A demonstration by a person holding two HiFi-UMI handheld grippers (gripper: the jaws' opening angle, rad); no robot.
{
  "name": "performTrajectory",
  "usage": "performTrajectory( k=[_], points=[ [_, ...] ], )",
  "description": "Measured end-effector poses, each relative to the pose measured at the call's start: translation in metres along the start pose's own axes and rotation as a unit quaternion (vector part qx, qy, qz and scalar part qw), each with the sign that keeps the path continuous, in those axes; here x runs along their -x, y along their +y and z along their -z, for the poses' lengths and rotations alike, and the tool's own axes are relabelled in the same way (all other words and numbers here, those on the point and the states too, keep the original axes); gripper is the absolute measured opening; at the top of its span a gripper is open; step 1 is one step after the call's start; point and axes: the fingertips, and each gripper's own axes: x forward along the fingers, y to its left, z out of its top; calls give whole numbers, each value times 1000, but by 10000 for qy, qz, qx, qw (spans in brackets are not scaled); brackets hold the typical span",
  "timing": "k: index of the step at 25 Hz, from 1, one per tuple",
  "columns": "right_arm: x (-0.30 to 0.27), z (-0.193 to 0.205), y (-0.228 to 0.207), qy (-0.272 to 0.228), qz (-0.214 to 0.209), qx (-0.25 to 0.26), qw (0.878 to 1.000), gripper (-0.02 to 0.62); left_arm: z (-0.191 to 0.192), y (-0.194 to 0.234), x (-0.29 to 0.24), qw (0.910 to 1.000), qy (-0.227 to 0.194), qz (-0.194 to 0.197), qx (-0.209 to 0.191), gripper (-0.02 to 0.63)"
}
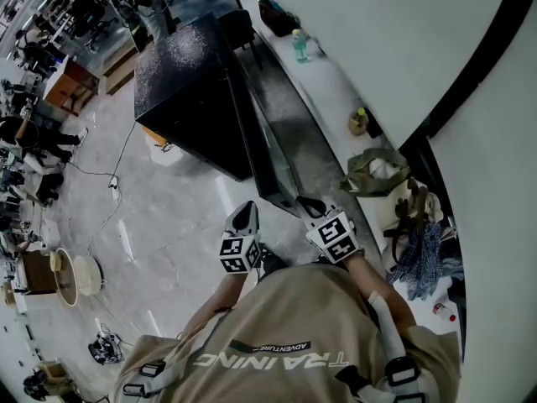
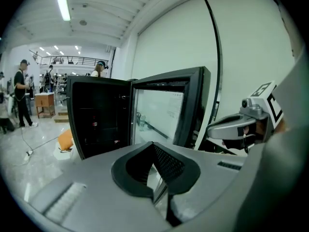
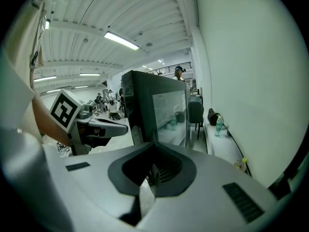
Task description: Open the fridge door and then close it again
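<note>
Facing the open fridge door (image 1: 281, 137), we find its upright edge just ahead of the right gripper (image 1: 309, 207); left gripper (image 1: 244, 213) farther; both fingers (image 3: 161, 170) clenched, empty.

The head camera looks steeply down from above the person. The fridge (image 1: 189, 91) lies at 11 o'clock, well off, and its open door (image 1: 270, 145) runs toward centre. The left gripper (image 1: 243, 212) and right gripper (image 1: 309, 206) sit close, just below centre. The left gripper view faces roughly level along its fingers (image 2: 169, 166), near the fridge, with the dark inside at 9 o'clock, the door at 12 and the right gripper at 3. The right gripper view faces the door's edge and glass from close by, with the left gripper at 9 o'clock and the counter (image 3: 219, 146) at 4. All three views share the door, and each gripper view catches the other gripper
</note>
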Motion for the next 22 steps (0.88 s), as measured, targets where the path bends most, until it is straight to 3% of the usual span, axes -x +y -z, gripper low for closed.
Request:
performTrajectory(
  k=[7,12,22],
  points=[
    [-11,-9,2,134,-30,213,9997,-5,-8,13,-3,9997,-120,54,209,0],
    [-10,-9,-8,187,103,333,9992,-5,-10,21,-2,9998,-176,60,66,0],
    [-11,-19,0,84,114,244,9996,-5,1,57,17,9996,-90,-61,275,0]
  ],
)
